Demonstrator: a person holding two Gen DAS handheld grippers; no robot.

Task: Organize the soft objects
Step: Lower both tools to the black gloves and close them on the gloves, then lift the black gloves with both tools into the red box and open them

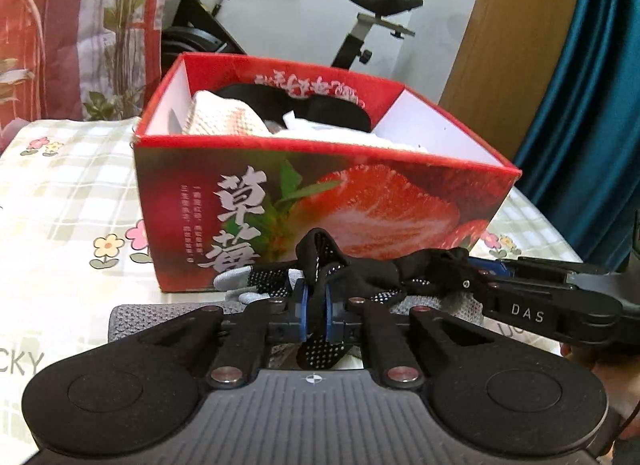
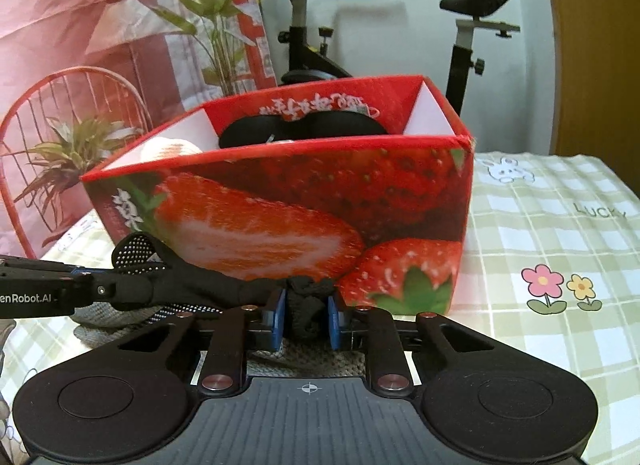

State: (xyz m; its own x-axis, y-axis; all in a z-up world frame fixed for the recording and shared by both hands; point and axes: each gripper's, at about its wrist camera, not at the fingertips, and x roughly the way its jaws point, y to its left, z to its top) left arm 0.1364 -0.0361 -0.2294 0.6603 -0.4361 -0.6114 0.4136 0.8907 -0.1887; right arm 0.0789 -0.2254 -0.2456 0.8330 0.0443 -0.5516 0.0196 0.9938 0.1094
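Table (image 2: 560, 225), checked cloth | strawberry box (image 1: 320, 201) near middle, holding soft items | black sock (image 1: 360, 277) stretched between left gripper (image 1: 316, 305) and right gripper (image 2: 306, 313), both clamped on it

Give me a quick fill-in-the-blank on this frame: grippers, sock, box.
1. Both the left gripper and the right gripper are shut on the same black ____.
2. The fruit printed on the red box is a ____.
3. The black sock is held ____ the box, not in it.
4. A white towel lies ____ the box.

Missing words: sock; strawberry; outside; inside
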